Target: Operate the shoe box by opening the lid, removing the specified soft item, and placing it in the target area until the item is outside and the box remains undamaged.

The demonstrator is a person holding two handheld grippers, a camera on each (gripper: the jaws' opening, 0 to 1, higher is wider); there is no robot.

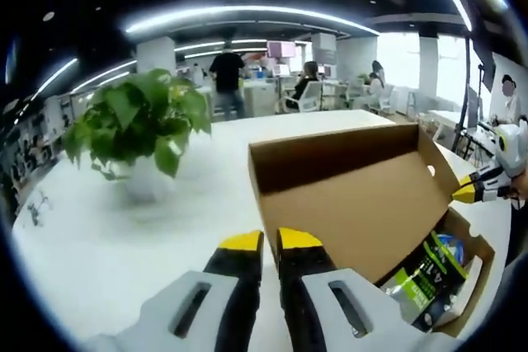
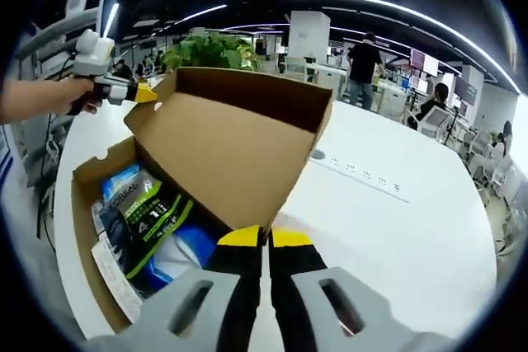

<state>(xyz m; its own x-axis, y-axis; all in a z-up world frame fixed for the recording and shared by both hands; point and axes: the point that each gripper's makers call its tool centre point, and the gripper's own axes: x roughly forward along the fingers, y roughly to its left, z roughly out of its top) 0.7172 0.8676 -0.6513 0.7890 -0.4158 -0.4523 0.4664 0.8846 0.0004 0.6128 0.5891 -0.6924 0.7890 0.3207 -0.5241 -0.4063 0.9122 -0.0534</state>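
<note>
A brown cardboard shoe box point(image 1: 474, 253) lies on the white table with its lid point(image 1: 355, 195) raised. My left gripper point(image 1: 270, 241) pinches one front corner of the lid, jaws shut on the cardboard edge. My right gripper point(image 2: 265, 237) is shut on the other front corner of the lid point(image 2: 239, 146). Each gripper shows in the other's view at its lid corner: the right gripper point(image 1: 472, 193) and the hand-held left gripper point(image 2: 140, 92). Inside the box point(image 2: 82, 204) lie a green-and-black packet point(image 2: 144, 212), a blue-and-white soft bundle point(image 2: 177, 253) and white paper.
A leafy plant in a white pot point(image 1: 136, 129) stands on the table beyond the box, its leaves point(image 2: 210, 51) just behind the lid. A socket strip point(image 2: 363, 177) is set into the tabletop. People and desks fill the office background.
</note>
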